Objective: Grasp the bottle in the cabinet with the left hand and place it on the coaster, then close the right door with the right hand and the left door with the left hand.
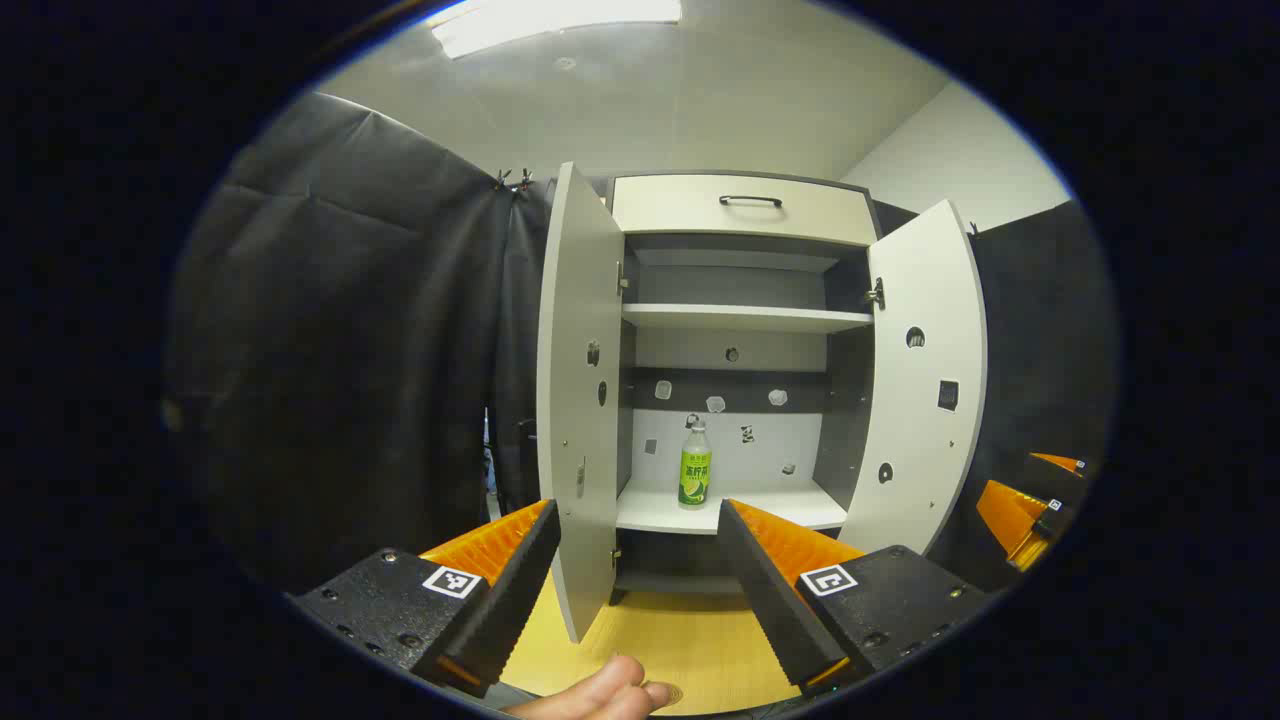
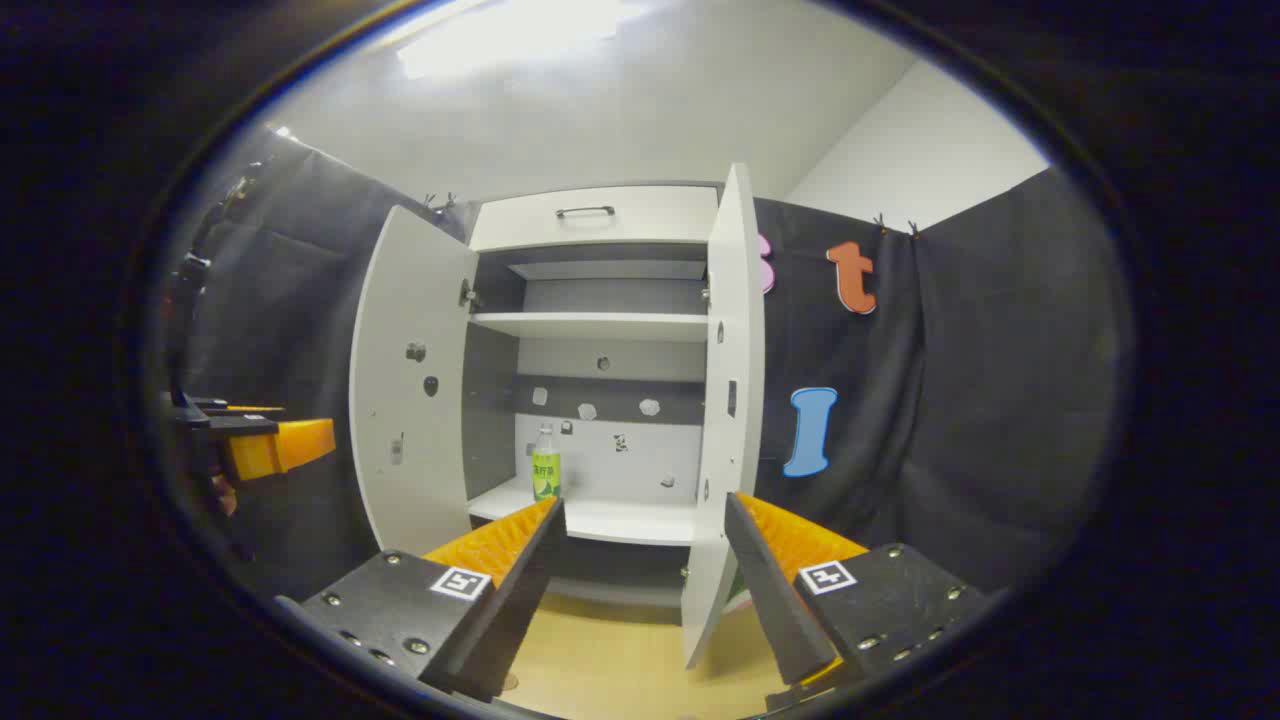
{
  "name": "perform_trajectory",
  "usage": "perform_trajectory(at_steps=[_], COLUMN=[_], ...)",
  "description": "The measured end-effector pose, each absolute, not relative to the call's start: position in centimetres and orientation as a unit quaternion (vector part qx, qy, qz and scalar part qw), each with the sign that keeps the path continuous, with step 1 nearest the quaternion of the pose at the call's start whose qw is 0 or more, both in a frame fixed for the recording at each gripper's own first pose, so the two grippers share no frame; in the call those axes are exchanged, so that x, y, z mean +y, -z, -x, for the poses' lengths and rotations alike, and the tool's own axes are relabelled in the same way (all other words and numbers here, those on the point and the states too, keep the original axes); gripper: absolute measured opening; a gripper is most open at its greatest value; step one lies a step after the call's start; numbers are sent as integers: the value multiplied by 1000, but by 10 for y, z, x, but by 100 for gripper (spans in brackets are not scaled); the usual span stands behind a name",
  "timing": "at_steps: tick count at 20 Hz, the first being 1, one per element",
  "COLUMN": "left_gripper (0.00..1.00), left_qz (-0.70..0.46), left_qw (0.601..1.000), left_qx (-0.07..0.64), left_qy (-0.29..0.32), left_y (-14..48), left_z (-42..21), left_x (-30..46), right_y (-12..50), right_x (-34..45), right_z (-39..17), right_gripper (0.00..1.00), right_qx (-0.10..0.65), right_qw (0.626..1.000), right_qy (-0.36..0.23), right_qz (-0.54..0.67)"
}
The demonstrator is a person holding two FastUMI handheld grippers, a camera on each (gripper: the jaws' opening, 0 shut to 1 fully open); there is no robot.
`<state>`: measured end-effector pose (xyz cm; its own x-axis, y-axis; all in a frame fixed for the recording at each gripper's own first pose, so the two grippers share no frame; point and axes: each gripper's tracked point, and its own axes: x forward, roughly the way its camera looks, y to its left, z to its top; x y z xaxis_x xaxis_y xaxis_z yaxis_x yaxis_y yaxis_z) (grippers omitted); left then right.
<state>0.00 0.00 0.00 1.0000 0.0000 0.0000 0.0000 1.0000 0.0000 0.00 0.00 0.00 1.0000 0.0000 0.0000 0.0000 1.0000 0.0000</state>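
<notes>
We see the cabinet [image 1: 745, 205] standing with both doors swung wide. In the left gripper view the left door [image 1: 580, 400] is nearly edge-on to us and the right door [image 1: 925, 380] angles outward. The bottle [image 1: 695, 465] stands upright on the lower shelf [image 1: 740, 510], toward the left half of the opening, apart from the back wall and both doors. We note the left gripper [image 1: 637, 585] held in front of the cabinet, well short of the shelf, its jaws spread wide and nothing between them. A hand [image 1: 600, 695] shows at the bottom edge over the yellow tabletop [image 1: 690, 640], with a small round disc just beside its fingertips; we cannot tell whether that is the coaster. In the right gripper view the right gripper [image 2: 645, 585] is likewise wide open and empty, facing the cabinet near the edge of the right door. The bottle [image 2: 545, 465] appears there on the same shelf, near the left side.
</notes>
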Motion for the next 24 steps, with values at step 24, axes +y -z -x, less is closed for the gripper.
perform_trajectory(at_steps=[24], left_gripper=[100], left_qz=[-25], left_qw=[995], left_qx=[6], left_qy=[96], left_y=[32], left_z=[-173], left_x=[-40], right_y=[22], right_x=[9], right_z=[-125], right_gripper=[96], right_qx=[-2], right_qw=[999], right_qy=[40], right_qz=[10])
